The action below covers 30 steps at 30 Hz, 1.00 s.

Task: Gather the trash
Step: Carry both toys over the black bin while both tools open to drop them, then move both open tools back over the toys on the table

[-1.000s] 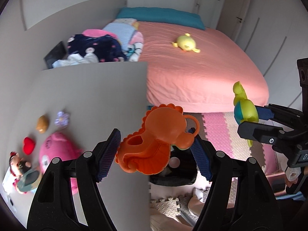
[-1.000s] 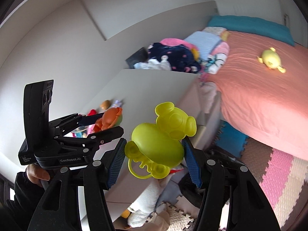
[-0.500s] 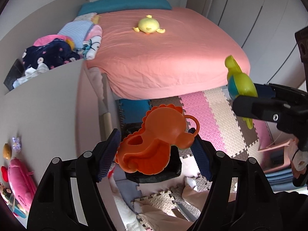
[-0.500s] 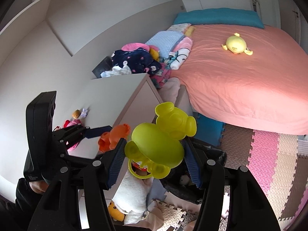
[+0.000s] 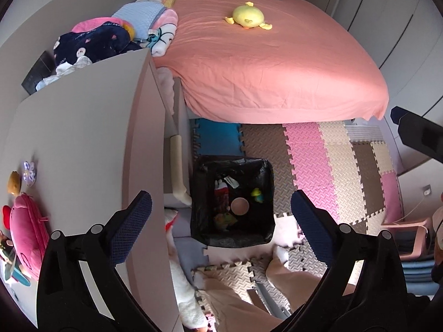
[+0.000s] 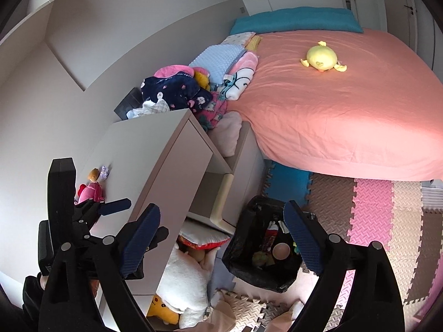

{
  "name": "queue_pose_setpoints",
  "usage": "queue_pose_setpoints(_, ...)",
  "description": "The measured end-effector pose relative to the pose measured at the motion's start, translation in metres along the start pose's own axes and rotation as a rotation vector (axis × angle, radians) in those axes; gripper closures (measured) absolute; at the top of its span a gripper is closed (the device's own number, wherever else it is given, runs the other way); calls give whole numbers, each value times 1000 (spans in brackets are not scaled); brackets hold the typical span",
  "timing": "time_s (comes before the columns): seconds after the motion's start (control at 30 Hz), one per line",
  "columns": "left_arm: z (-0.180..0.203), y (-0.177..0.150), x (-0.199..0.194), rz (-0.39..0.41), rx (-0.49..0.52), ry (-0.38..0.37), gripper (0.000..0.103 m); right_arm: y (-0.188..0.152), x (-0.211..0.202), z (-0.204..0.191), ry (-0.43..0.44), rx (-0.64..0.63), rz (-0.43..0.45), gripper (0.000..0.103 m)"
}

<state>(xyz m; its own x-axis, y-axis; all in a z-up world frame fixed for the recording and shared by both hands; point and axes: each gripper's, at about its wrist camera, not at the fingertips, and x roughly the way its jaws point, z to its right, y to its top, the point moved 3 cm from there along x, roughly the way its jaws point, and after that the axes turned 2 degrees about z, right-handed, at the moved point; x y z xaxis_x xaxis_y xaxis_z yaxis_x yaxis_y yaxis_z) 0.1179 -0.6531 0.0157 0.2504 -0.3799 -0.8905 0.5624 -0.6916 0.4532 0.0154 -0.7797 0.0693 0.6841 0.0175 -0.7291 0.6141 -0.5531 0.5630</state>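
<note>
Left gripper (image 5: pixel 220 215): fingers spread wide, nothing between the blue pads, hanging right above the square bin lined with a black plastic bag (image 5: pixel 199 182). Right gripper (image 6: pixel 221 235): fingers also wide apart and empty, over the same bin (image 6: pixel 238 265) from its right side.

Bin sits on the foam puzzle-mat floor (image 5: pixel 313 160), just beside the tall white table (image 5: pixel 83 127) and near the foot of the bed with the salmon-pink sheet (image 5: pixel 277 69).

Inside the bin, in the left view: a red packet with white print (image 5: pixel 221 193), a small yellow-green and blue toy piece (image 5: pixel 257 193), a round tan disc (image 5: pixel 240 206), a yellow-green lump at the bottom (image 5: pixel 225 218). Can't tell exactly what each one is.

On the table: a pink plush bag (image 5: pixel 26 235), a small brown figure (image 5: pixel 14 181) and a pale purple flower clip (image 5: pixel 29 170), all near its left edge. A yellow duck plush (image 5: pixel 246 16) lies on the bed, well apart from the bin. A pile of folded blankets and clothes (image 6: pixel 193 85) sits between table and bed.
</note>
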Motion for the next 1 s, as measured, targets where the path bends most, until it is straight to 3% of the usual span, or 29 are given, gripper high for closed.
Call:
queue_pose_setpoints(0.53, -40, -18, -19, 27, -90, 23, 6, 2, 13, -45, 61, -80, -32, 12)
queue_pose_setpoints(0.73, -82, -38, -41, 51, -184, 90, 6, 1, 27, -78, 119, -130, -53, 12)
queue_pose_setpoints(1.0, -148, -90, -81, 90, -336, 228, 6, -5, 54, -138, 210, -221, -111, 12)
